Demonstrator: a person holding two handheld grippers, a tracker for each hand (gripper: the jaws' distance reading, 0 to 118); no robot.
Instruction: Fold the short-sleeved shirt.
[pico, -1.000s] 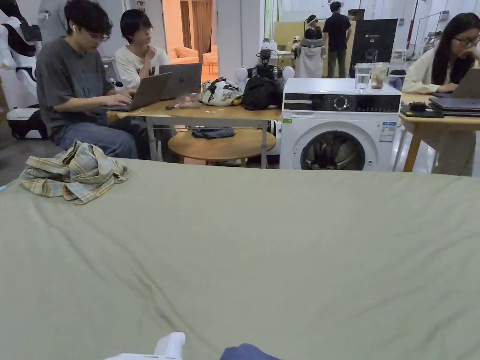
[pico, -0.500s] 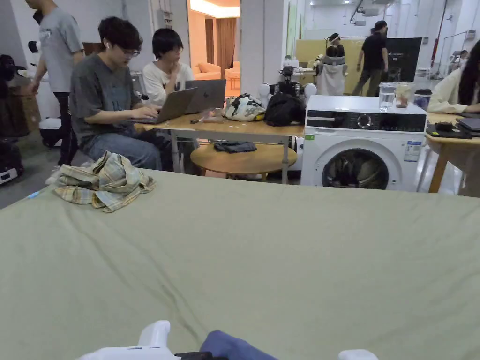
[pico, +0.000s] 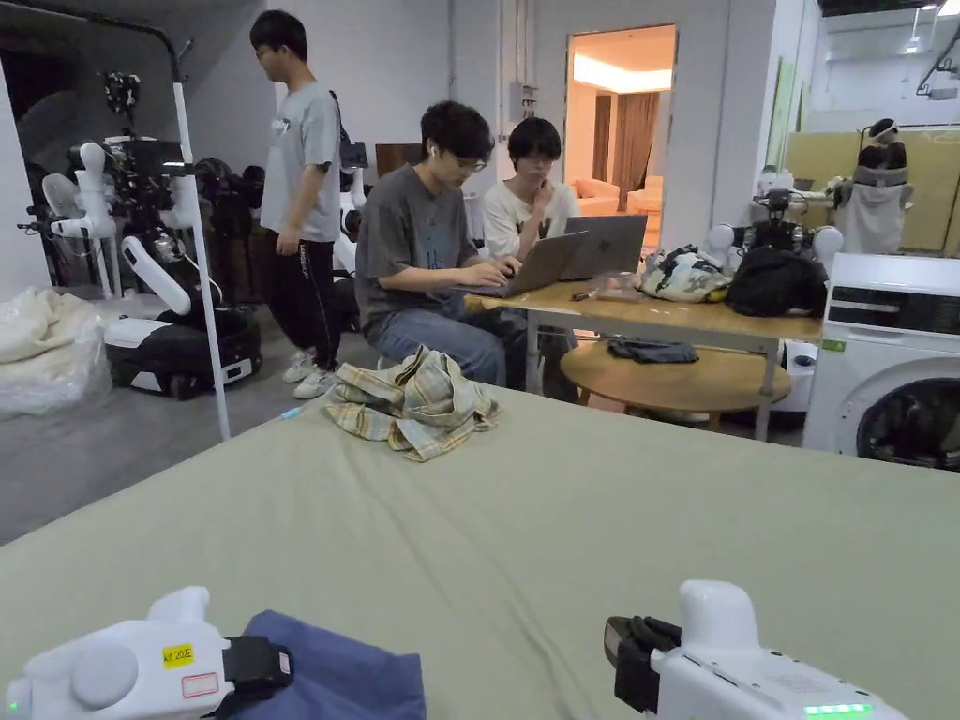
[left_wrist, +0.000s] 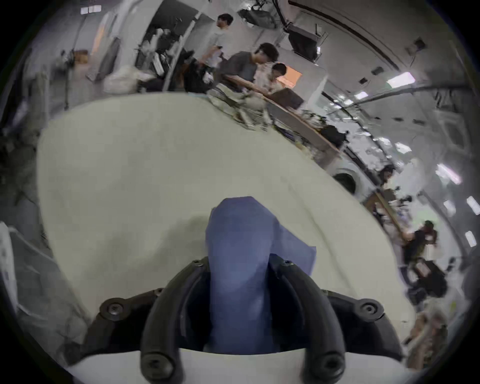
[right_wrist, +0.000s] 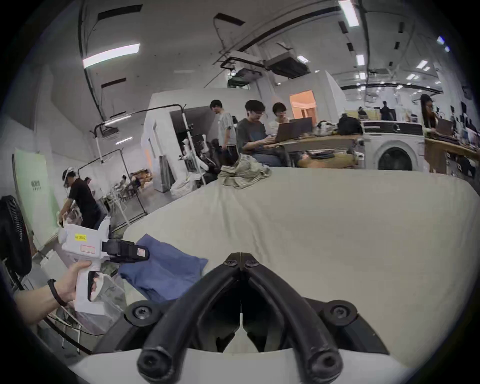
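A person held the left gripper (right_wrist: 141, 253) at the near left corner of a table (pico: 562, 525) covered in pale green cloth, its jaws closed on a bunched fold of a blue shirt (left_wrist: 239, 259) that draped from them onto the cloth. The right gripper (right_wrist: 241, 256) hovered empty just to the right of the shirt, its 2 jaw tips pressed together with nothing between them. A crumpled plaid shirt (pico: 411, 403) lay well apart at the far left edge of the table. Beyond it, 2 seated people worked at laptops (pico: 572, 258) on a wooden desk, a 3rd person stood nearby, and a white washing machine (pico: 891, 361) stood at right.
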